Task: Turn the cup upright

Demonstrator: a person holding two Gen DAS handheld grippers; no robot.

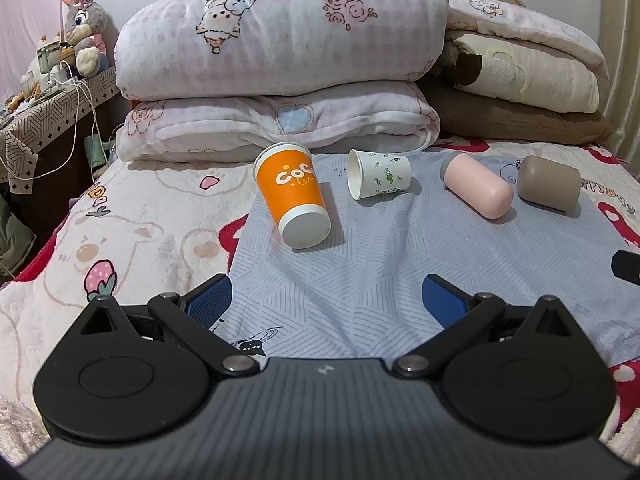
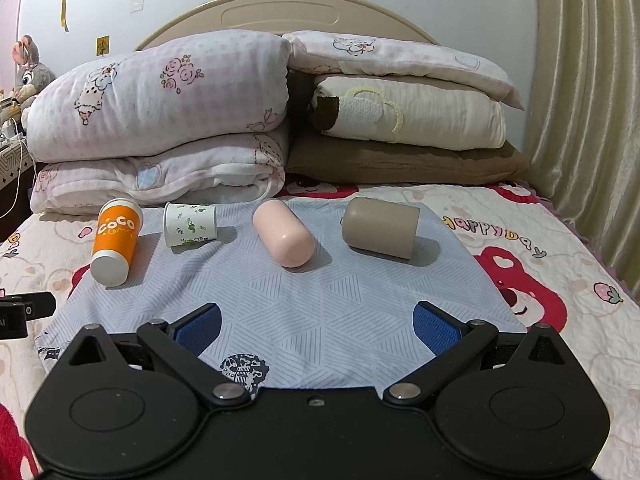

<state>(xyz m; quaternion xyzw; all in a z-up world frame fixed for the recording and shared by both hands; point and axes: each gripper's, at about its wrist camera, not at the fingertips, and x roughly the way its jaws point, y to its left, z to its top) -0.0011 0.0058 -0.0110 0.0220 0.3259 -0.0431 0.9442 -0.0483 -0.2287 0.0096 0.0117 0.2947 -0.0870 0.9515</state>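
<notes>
Several cups lie on their sides in a row on a grey patterned cloth. From left: an orange paper cup, a small white leaf-print paper cup, a pink cup and a taupe cup. My left gripper is open and empty, short of the orange cup. My right gripper is open and empty, short of the pink and taupe cups.
The cloth lies on a bed with a cartoon blanket. Folded quilts and pillows are stacked right behind the cups. A cluttered side table with cables stands at the left. A curtain hangs at the right.
</notes>
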